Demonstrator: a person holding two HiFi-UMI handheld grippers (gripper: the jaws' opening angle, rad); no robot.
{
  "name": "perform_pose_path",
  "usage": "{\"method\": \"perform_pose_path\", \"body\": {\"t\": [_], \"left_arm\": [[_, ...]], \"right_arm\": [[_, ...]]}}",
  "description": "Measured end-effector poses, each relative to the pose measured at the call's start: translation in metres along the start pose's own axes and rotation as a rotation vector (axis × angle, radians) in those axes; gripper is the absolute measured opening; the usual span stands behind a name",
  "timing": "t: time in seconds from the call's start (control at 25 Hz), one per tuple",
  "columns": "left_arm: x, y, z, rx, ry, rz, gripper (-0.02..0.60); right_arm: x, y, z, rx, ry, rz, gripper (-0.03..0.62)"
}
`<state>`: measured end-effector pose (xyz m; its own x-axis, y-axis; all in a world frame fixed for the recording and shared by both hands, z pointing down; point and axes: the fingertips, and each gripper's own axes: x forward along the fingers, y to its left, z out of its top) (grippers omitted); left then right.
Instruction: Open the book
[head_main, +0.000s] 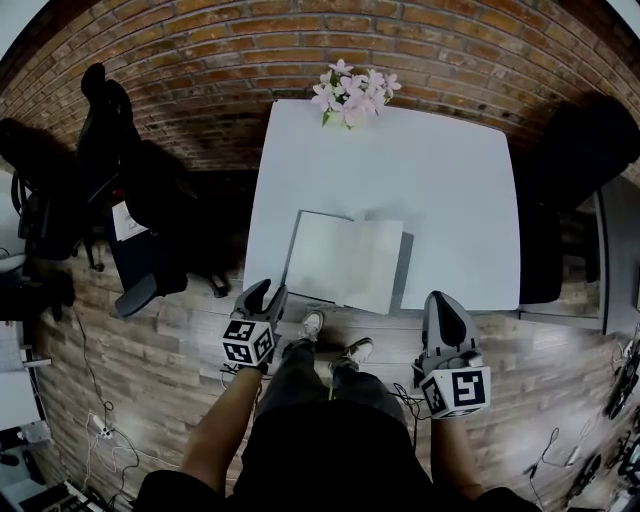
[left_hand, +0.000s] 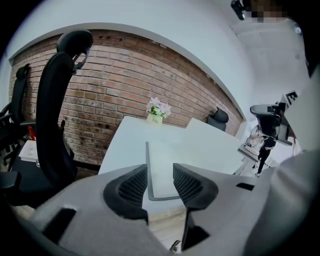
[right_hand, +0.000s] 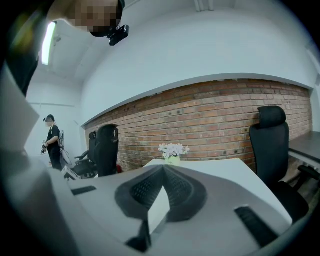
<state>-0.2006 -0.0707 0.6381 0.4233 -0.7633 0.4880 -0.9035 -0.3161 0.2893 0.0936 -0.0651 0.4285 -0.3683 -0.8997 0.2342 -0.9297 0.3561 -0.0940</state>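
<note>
Flat book (head_main: 345, 262) on smooth white table (head_main: 440, 180): pale matte pages, thin grey cover rim. My left gripper (left_hand: 160, 172): ribbed pads parted, empty. Right gripper (right_hand: 162, 172): pads together, empty.

The person wears a dark top (head_main: 330, 450) and dark trousers (head_main: 300, 372), with pale shoes (head_main: 312, 323). The sleeves seem short, though their edges are hard to make out. The left gripper (head_main: 266, 295) and right gripper (head_main: 444, 301) are grey shells with black ribbed pads (left_hand: 134, 186). Each carries a cube (head_main: 248, 342) of black-and-white square markers at its near end. Thin cables (head_main: 408, 396) trail beside them.
</note>
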Motion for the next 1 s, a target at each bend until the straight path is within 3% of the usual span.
{"method": "perform_pose_path", "body": {"t": [0.6, 1.0], "left_arm": [[0.003, 0.001, 0.018, 0.024, -0.027, -0.006, 0.158], [0.019, -0.011, 0.034, 0.084, -0.004, -0.014, 0.078]], "right_arm": [[0.0, 0.004, 0.01, -0.016, -0.012, -0.012, 0.012], [-0.003, -0.005, 0.015, -0.027, -0.02, -0.036, 0.011]]}}
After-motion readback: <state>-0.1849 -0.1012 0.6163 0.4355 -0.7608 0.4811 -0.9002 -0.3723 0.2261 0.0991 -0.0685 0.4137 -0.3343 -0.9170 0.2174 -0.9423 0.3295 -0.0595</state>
